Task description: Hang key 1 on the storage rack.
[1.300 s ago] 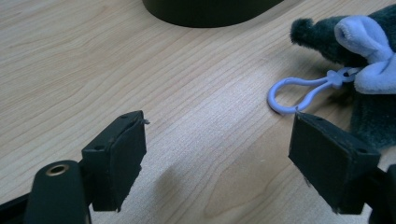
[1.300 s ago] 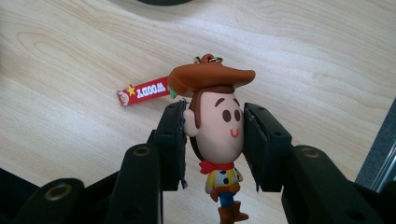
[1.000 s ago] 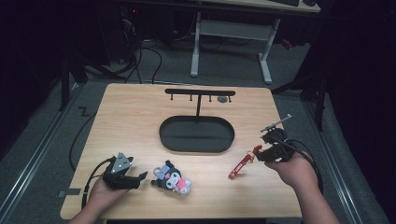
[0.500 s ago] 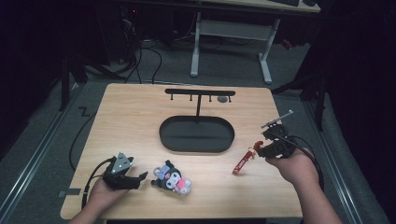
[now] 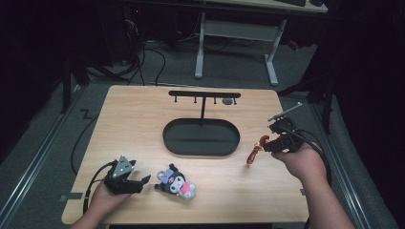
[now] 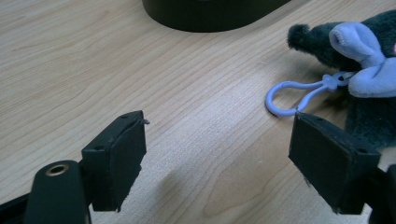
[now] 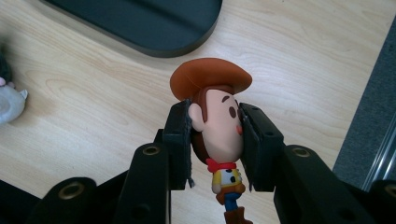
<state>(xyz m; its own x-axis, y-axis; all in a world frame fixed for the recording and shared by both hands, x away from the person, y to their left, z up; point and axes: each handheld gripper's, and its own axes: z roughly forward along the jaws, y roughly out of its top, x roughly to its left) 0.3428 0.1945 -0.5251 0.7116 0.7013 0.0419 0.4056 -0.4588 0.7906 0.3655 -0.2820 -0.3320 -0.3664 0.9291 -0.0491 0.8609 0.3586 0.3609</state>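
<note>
**Cowboy figure clamped at the right of the table, plush toy lying by the left hand-held gripper**

A light wooden table (image 5: 143, 124) is seen from above in a dim room, with grey floor around it, cables trailing behind it and the white legs of another desk (image 5: 270, 52) beyond. On the middle of the table a black stand (image 5: 200, 138) is set, made up of an oval base and an upright post with a crossbar of small hooks.

Near the right edge, the right hand-held gripper (image 5: 267, 143) is held in the person's hand. Its jaws are closed on the head of a small cowboy figure (image 7: 217, 130), one pad pressed against each side of the face; the brown hat rises clear of the pads and the body hangs below them. In the high view the figure (image 5: 254, 150) is seen just off the right end of the oval base.

At the front left, the left hand-held gripper (image 5: 143, 180) is rested low over the table with its jaws wide apart and nothing between them. A dark plush toy (image 5: 175, 182) with a lilac clip loop (image 6: 299, 95) is seen lying just beside the jaw tips, untouched.
</note>
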